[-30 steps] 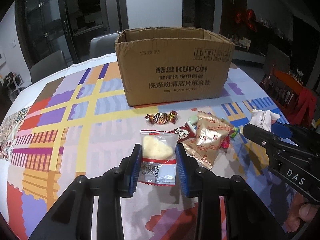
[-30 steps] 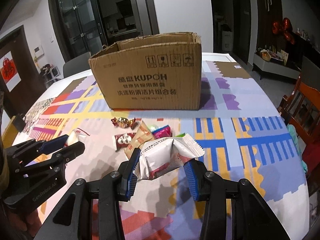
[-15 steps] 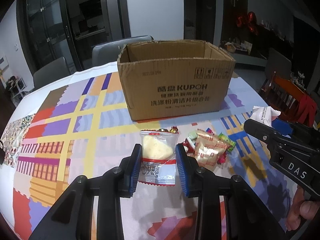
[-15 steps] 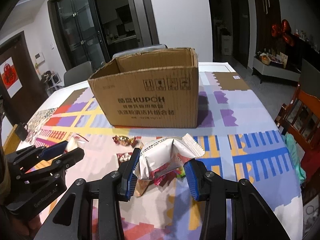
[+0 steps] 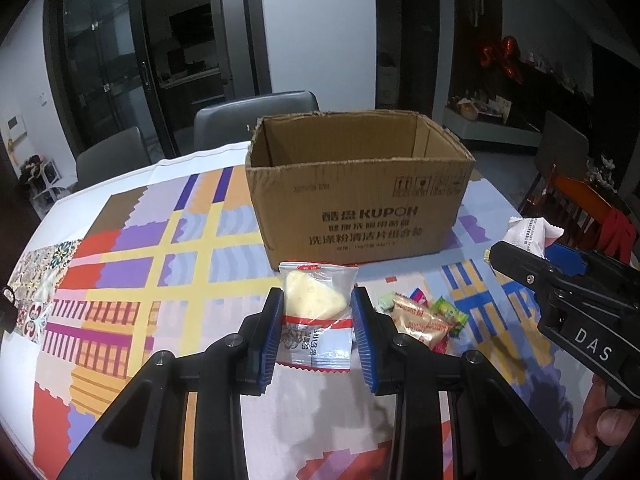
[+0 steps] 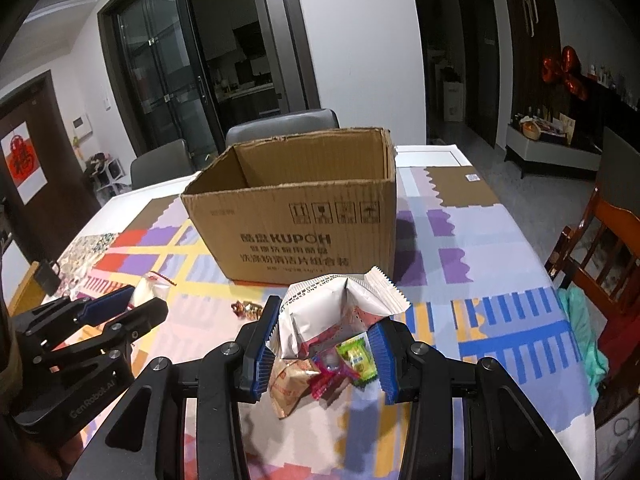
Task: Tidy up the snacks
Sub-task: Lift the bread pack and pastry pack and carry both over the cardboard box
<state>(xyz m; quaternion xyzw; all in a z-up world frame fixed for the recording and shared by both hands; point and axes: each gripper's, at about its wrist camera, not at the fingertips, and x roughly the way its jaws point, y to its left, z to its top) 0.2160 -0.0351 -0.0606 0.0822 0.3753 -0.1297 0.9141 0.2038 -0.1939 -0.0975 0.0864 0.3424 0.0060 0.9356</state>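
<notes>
Bench [image 5: 132,280] under me carries the open cardboard box [image 5: 360,216], with loose snacks [image 6: 328,368] heaped before it. My left gripper [image 5: 318,330] has its jaws clamped on a clear packet [image 5: 316,312] (pale wedge inside); my right gripper [image 6: 324,346] pinches a white crumpled packet [image 6: 340,304], both held above the bench.

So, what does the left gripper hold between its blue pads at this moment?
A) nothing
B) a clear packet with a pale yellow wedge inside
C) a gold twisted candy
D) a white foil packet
B: in the left wrist view the left gripper has its pads pressed on the clear packet; the white foil packet sits in the right gripper.
</notes>
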